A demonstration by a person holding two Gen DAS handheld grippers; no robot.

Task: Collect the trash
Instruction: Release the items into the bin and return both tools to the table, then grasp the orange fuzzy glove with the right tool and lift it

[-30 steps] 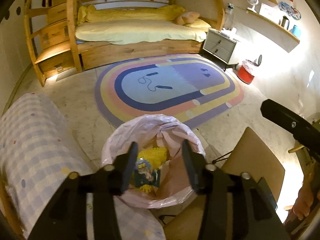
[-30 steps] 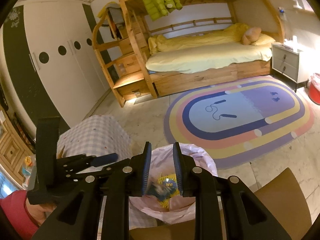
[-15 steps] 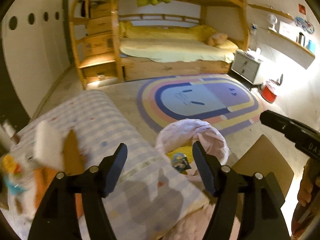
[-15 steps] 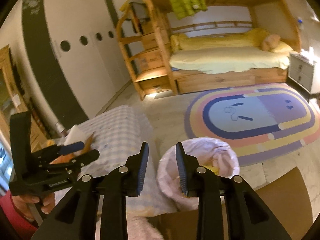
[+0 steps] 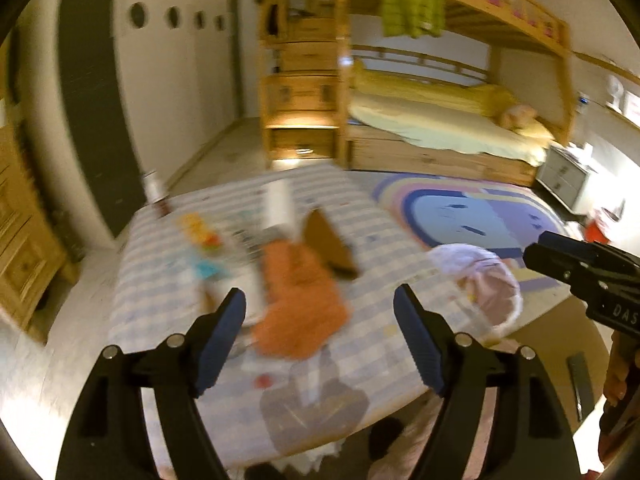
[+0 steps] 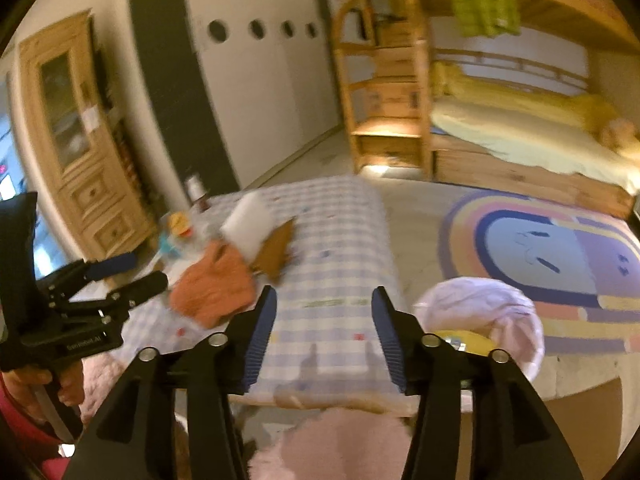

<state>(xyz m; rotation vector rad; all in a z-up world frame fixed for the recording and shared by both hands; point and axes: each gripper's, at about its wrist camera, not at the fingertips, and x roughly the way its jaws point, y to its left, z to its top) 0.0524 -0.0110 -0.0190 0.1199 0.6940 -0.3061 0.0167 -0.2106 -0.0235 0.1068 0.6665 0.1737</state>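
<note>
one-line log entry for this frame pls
left gripper: open, empty | right gripper: open, empty | trash bag: beside table | orange cloth: on table

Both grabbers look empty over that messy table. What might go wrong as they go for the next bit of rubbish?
The pictures are blurred, so a grab may miss.

The orange cloth touches the brown piece and white block; the open left gripper might pinch the wrong thing or drag neighbours.

The bin bag sits beside the table edge, so nudged items could drop outside it.
</note>
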